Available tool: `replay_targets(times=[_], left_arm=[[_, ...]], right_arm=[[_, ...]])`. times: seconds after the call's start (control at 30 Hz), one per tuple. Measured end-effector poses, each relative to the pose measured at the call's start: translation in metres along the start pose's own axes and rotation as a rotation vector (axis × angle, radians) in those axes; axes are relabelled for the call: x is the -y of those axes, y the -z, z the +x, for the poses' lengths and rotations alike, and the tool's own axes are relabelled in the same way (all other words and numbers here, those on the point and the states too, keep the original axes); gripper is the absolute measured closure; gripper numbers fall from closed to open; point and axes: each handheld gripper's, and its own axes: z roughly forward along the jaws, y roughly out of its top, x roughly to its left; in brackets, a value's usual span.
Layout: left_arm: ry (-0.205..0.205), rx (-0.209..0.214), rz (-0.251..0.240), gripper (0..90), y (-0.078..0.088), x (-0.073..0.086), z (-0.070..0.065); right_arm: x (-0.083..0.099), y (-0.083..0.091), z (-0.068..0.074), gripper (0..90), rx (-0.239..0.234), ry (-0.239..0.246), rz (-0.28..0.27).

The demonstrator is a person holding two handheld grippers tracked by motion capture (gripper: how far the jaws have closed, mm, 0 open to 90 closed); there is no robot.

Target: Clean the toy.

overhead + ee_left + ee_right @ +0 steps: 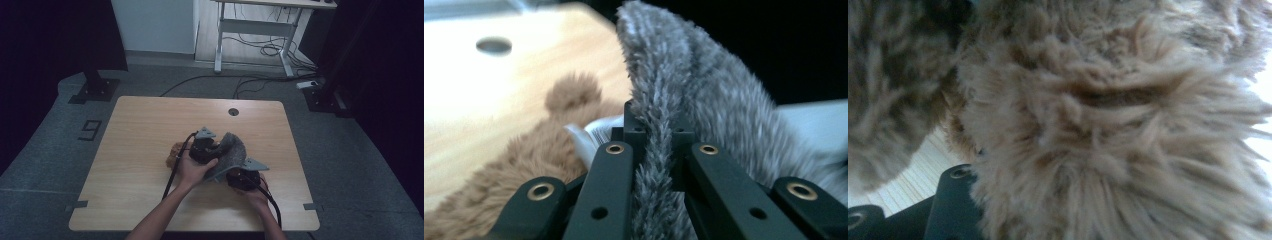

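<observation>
A grey furry cloth (231, 149) is lifted off the wooden table (140, 125), arching between my two hands. My left gripper (209, 149) is shut on its edge; in the left gripper view the black jaws pinch a fold of the grey cloth (704, 85) at the left gripper's tips (656, 131). A brown plush toy (174, 153) lies on the table under and to the left of that hand, and the plush (524, 165) shows a round ear. My right gripper (243, 178) sits under the cloth's lower end. Brown fur (1108, 125) presses close over it, with one black jaw at the lower left; its grip is hidden.
A round cable hole (233, 111) sits near the table's far edge. Beyond the table stand a white desk frame (260, 25) with floor cables (270, 49) and a black stand base (95, 89) at the left. A tape figure (90, 130) marks the floor.
</observation>
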Motion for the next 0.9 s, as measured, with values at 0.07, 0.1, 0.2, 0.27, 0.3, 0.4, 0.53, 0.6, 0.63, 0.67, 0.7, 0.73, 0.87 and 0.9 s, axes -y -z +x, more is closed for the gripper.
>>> replay_targets(times=[0.07,0.1,0.2,0.27,0.3,0.4,0.53,0.6,0.63,0.67,0.7,0.73,0.87,0.9], left_arm=[[0.008,-0.030,0.002,83.8,-0.004,0.009,0.006],[0.021,-0.050,-0.003,83.9,0.000,0.011,0.009],[-0.005,-0.142,-0.018,84.0,0.016,0.019,0.016],[-0.002,-0.177,-0.020,84.0,0.029,0.028,0.025],[0.005,-0.192,-0.021,84.0,0.035,0.033,0.030],[0.060,-0.190,-0.049,84.0,0.057,0.051,0.049],[0.120,-0.184,-0.120,84.1,0.088,0.075,0.070],[0.134,-0.195,-0.137,84.1,0.099,0.084,0.076],[0.137,-0.207,-0.143,84.1,0.104,0.089,0.078],[0.142,-0.218,-0.146,84.2,0.107,0.096,0.081],[0.142,-0.229,-0.142,84.1,0.109,0.102,0.084],[0.139,-0.243,-0.136,84.1,0.110,0.107,0.086],[0.127,-0.308,-0.059,84.2,0.107,0.117,0.096],[0.130,-0.310,-0.046,84.2,0.106,0.119,0.099]], right_arm=[[0.000,0.000,0.000,39.7,-0.002,-0.007,0.007],[0.001,0.000,0.000,39.8,-0.004,-0.011,0.009],[0.001,0.000,-0.001,39.9,-0.015,-0.018,0.010],[0.002,0.000,-0.002,40.1,-0.017,-0.027,0.010],[0.002,0.000,-0.002,40.1,-0.017,-0.027,0.009],[0.002,0.000,-0.003,40.3,-0.018,-0.043,0.009],[0.002,0.000,-0.001,40.2,-0.014,-0.044,0.008],[0.003,0.000,-0.001,40.2,-0.013,-0.046,0.005],[0.003,0.000,-0.002,40.2,-0.013,-0.049,0.003],[0.003,0.000,-0.002,40.2,-0.013,-0.053,0.003],[0.003,0.000,-0.002,40.2,-0.014,-0.055,0.002],[0.003,0.000,-0.002,40.1,-0.013,-0.055,0.002],[0.004,-0.001,-0.002,40.1,-0.014,-0.056,-0.001],[0.004,-0.001,-0.003,40.1,-0.015,-0.060,-0.001]])
